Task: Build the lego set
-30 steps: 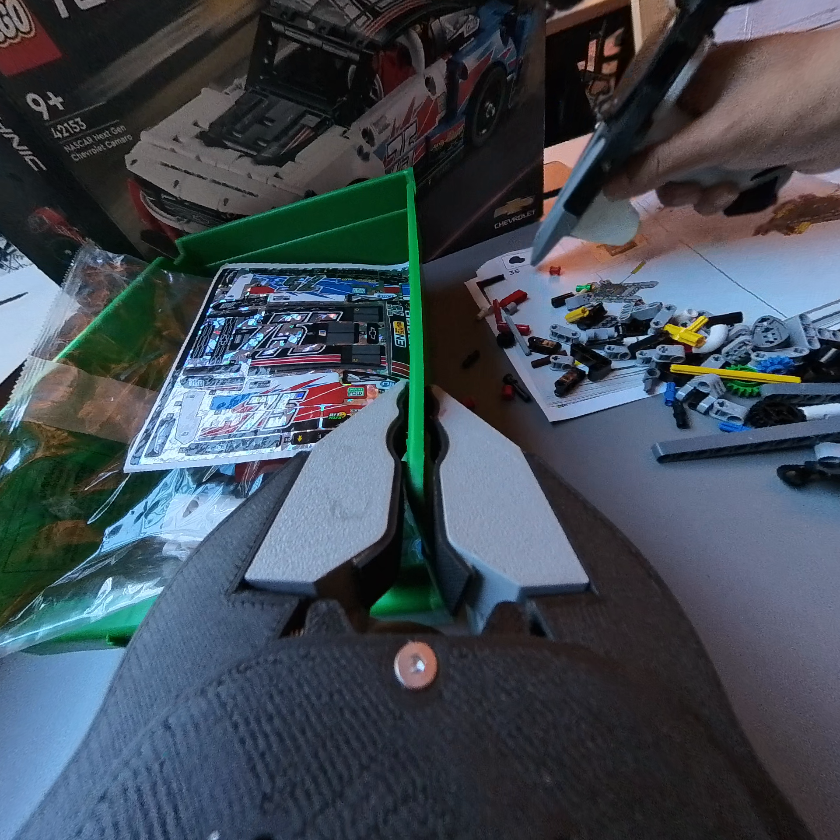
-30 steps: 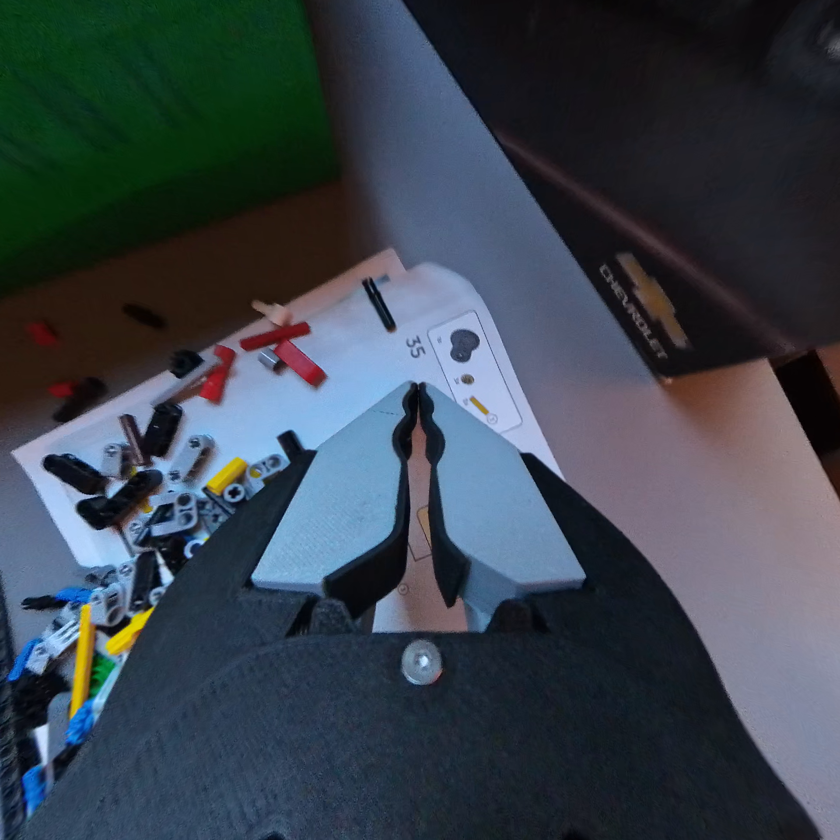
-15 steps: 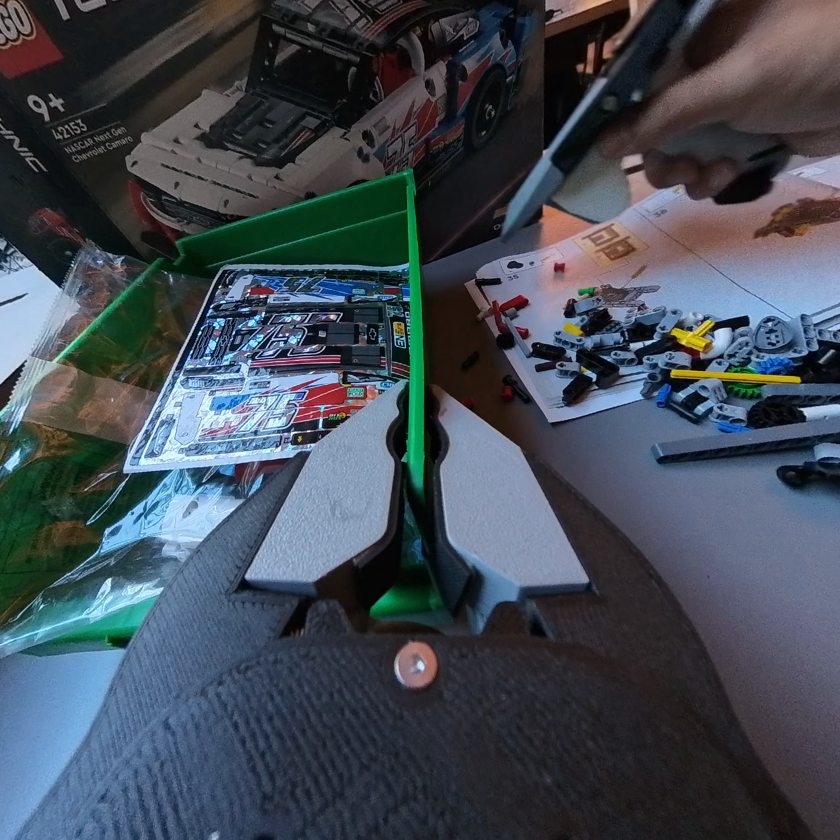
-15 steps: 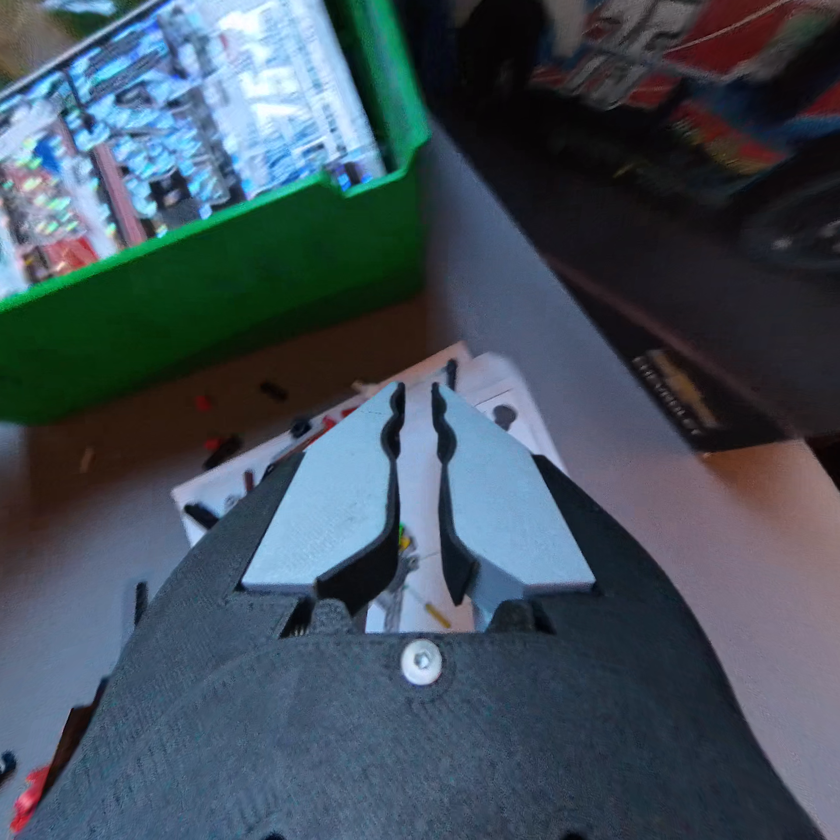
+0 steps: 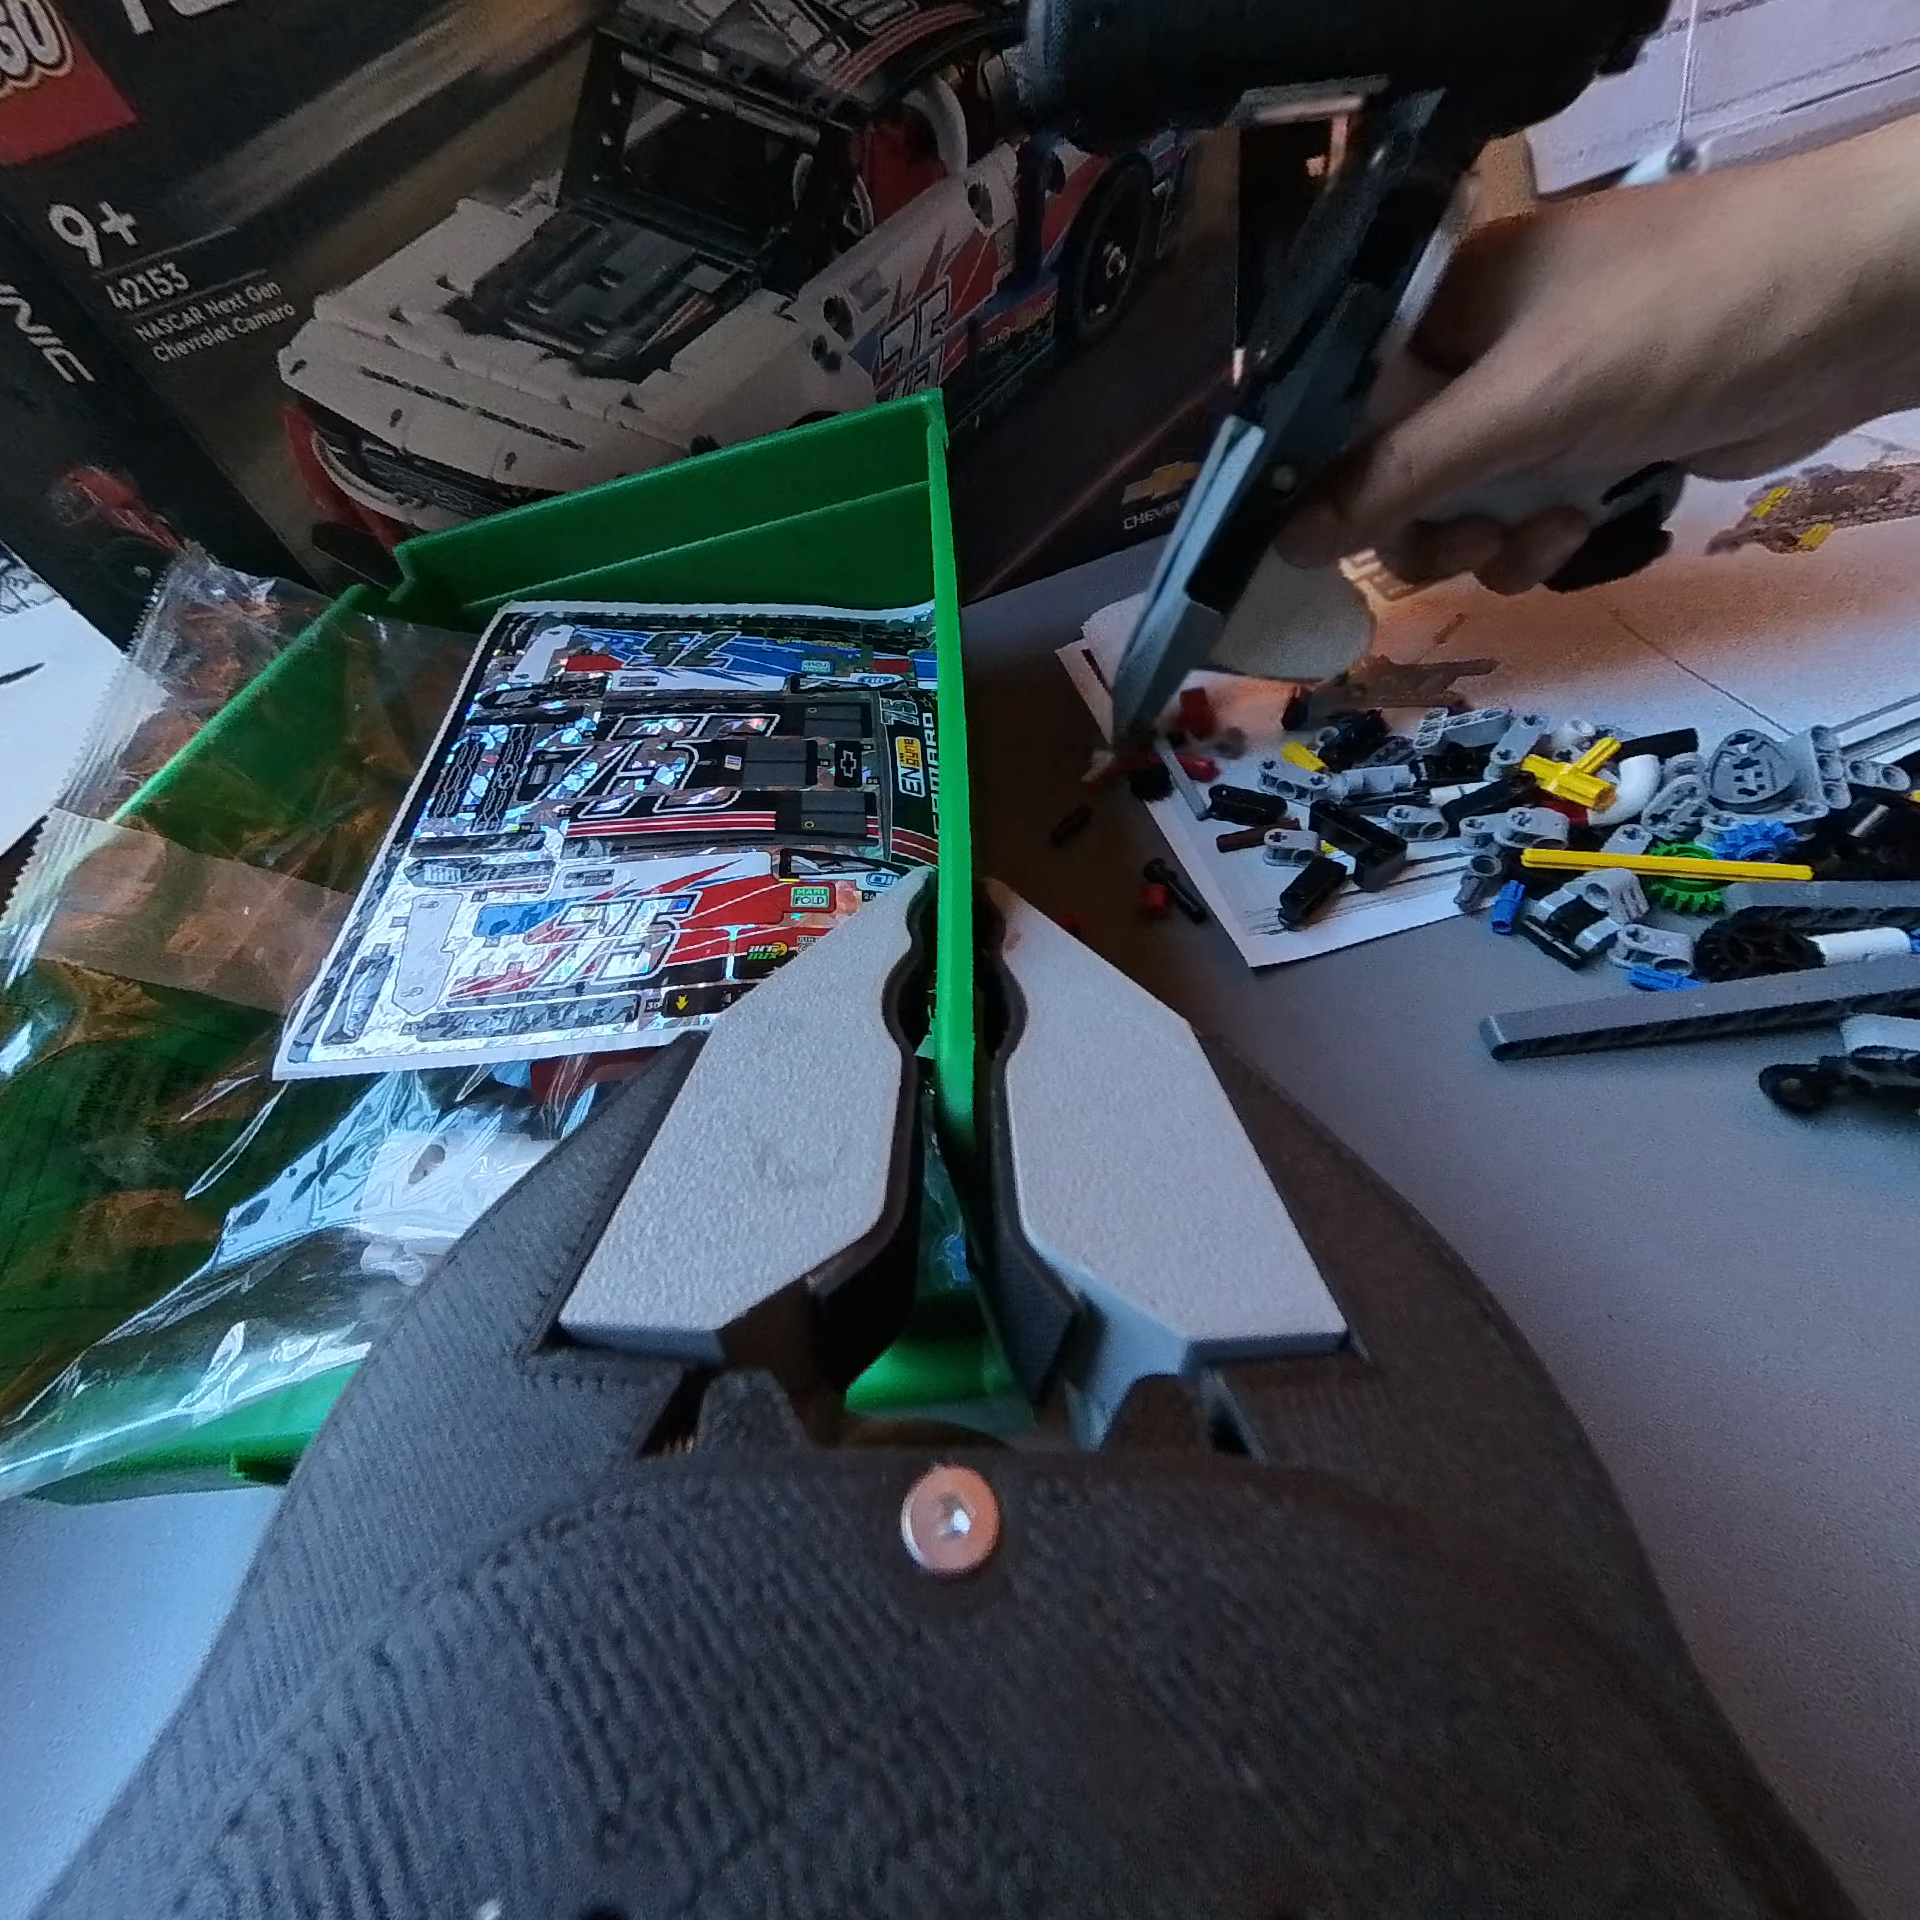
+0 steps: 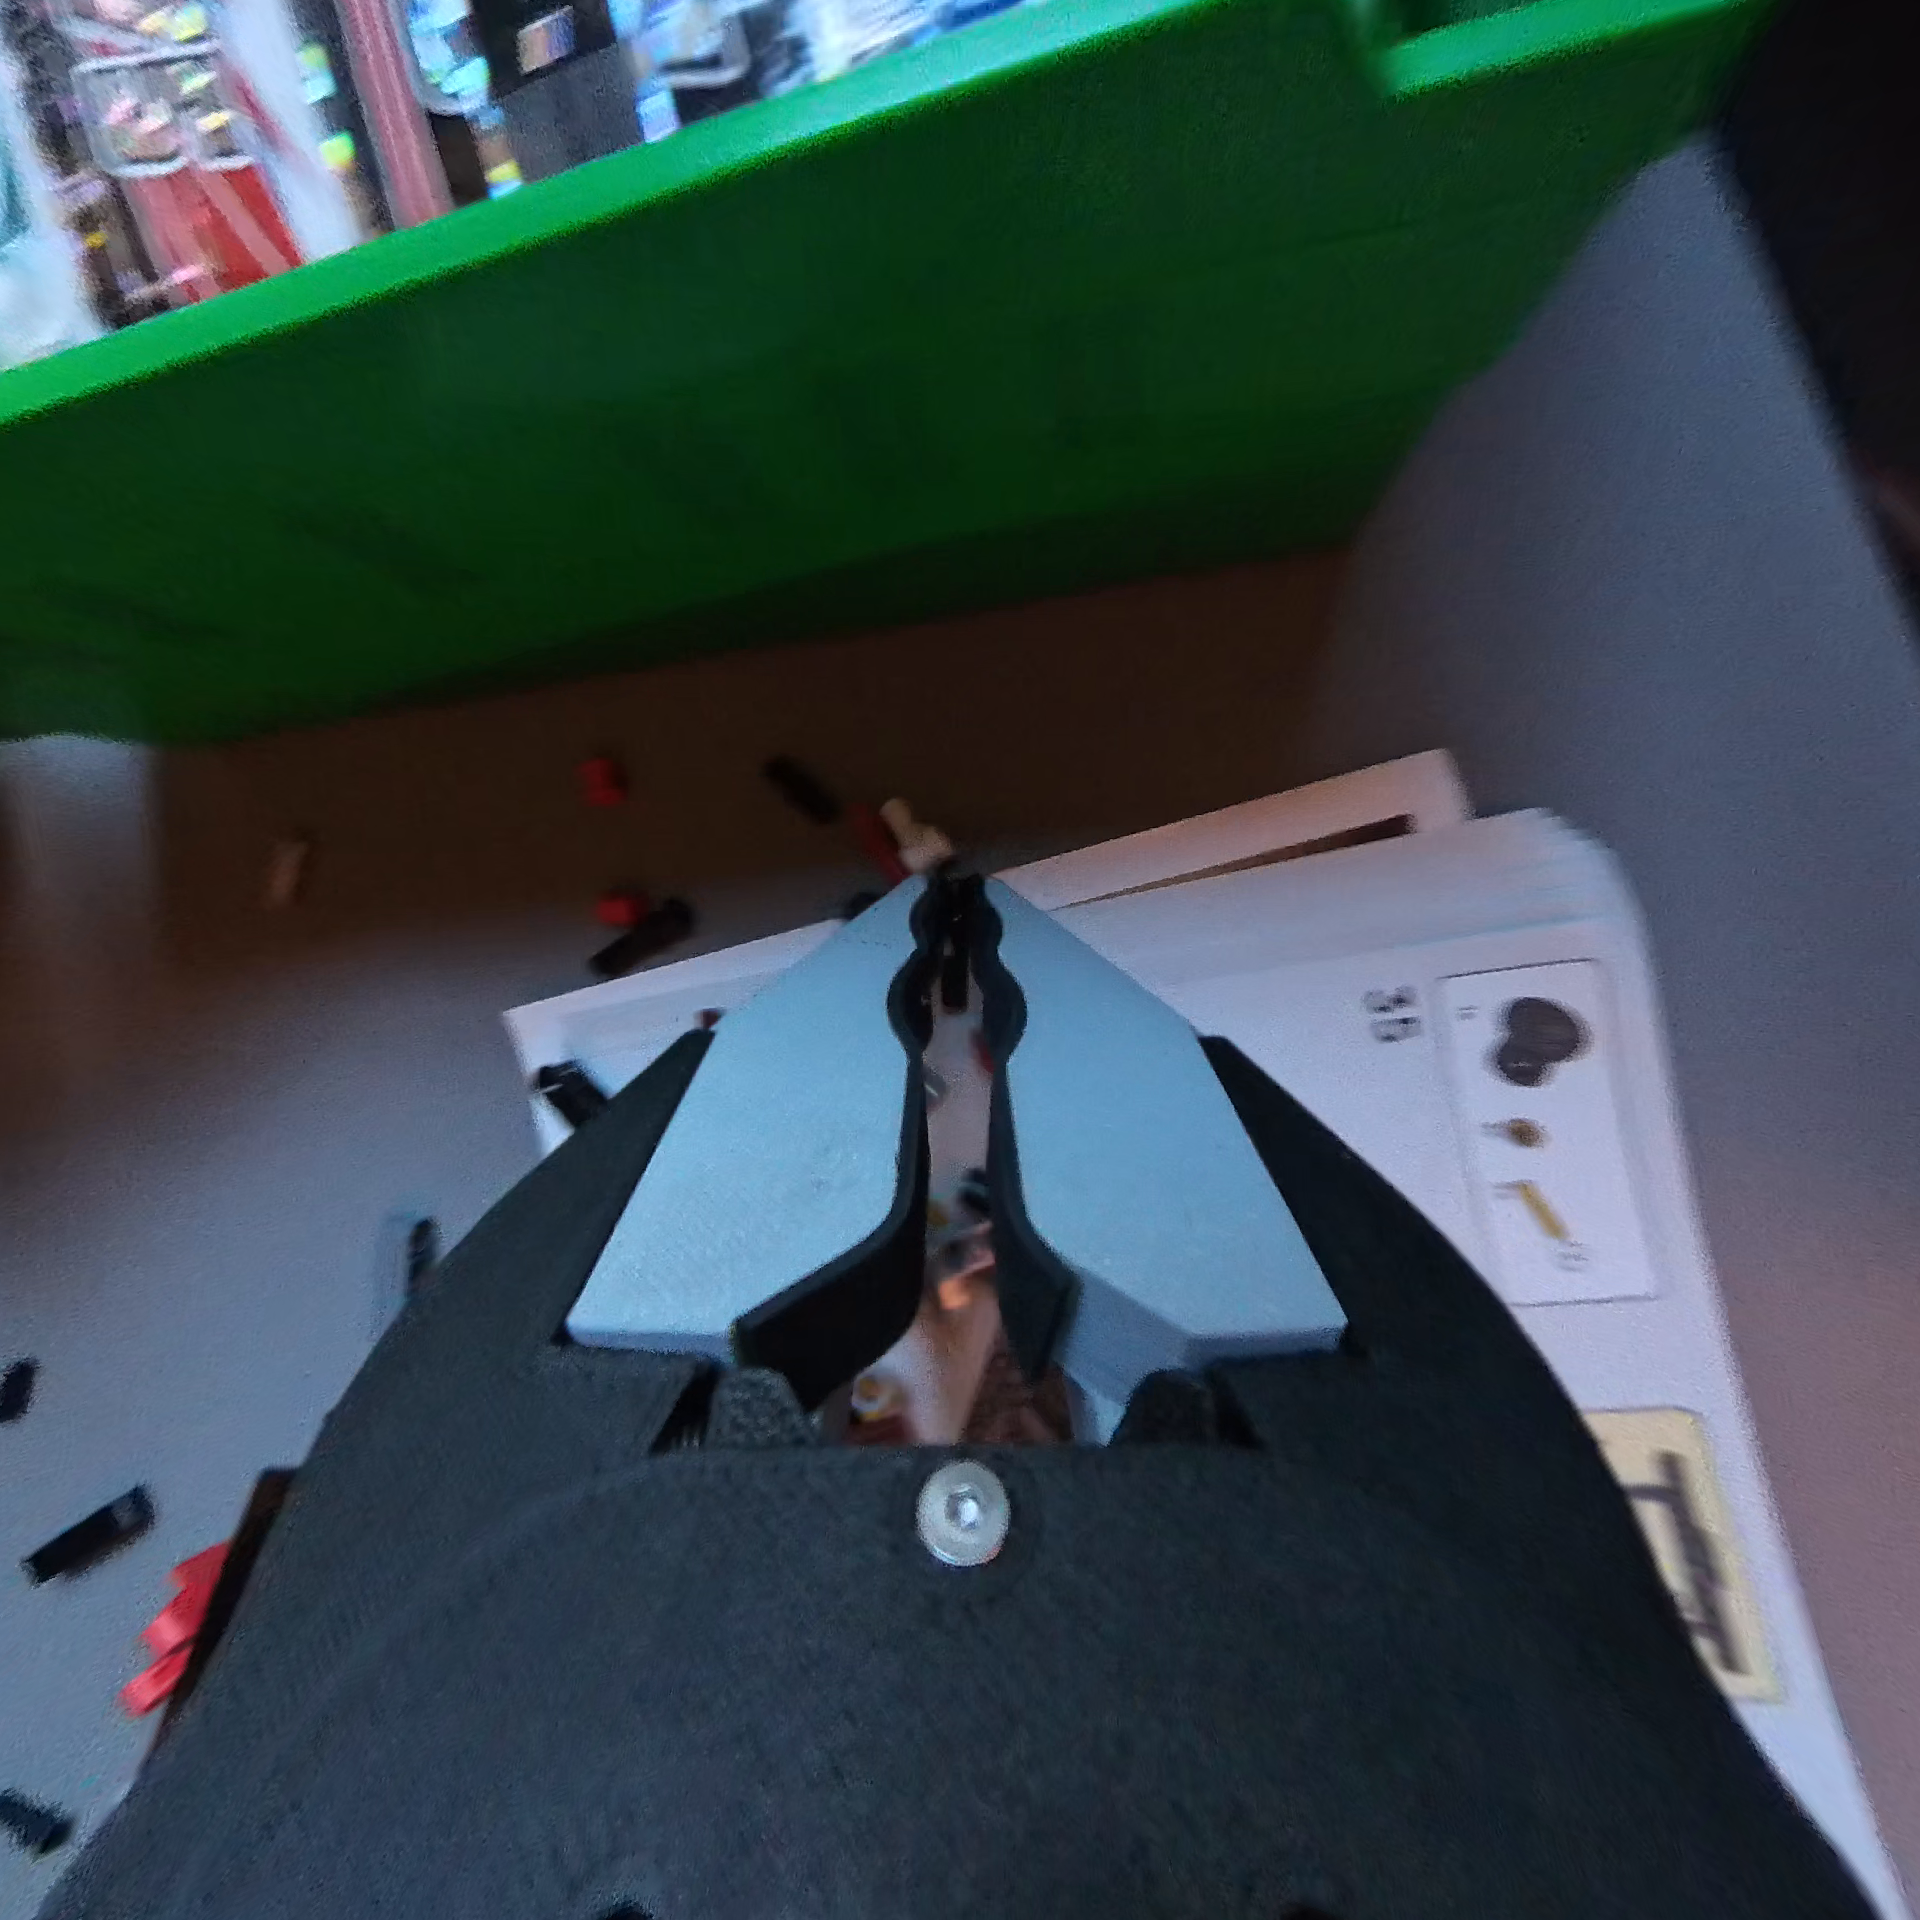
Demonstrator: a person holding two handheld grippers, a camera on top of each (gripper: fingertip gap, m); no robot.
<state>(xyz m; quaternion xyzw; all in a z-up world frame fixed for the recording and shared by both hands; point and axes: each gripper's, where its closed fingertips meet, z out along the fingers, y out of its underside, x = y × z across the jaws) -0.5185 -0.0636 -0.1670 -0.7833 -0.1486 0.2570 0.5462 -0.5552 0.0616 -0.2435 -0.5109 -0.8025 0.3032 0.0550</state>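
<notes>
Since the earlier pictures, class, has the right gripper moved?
Yes. In the left wrist view the right gripper has come down onto the booklet corner, beside the green bin.

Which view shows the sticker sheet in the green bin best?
Left wrist view: the sticker sheet lies nearly whole and sharp inside the green bin. Right wrist view catches only a blurred strip of it above the bin wall.

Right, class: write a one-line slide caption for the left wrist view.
Left hand-held gripper clamps the green bin's wall; sticker sheet inside.
</notes>
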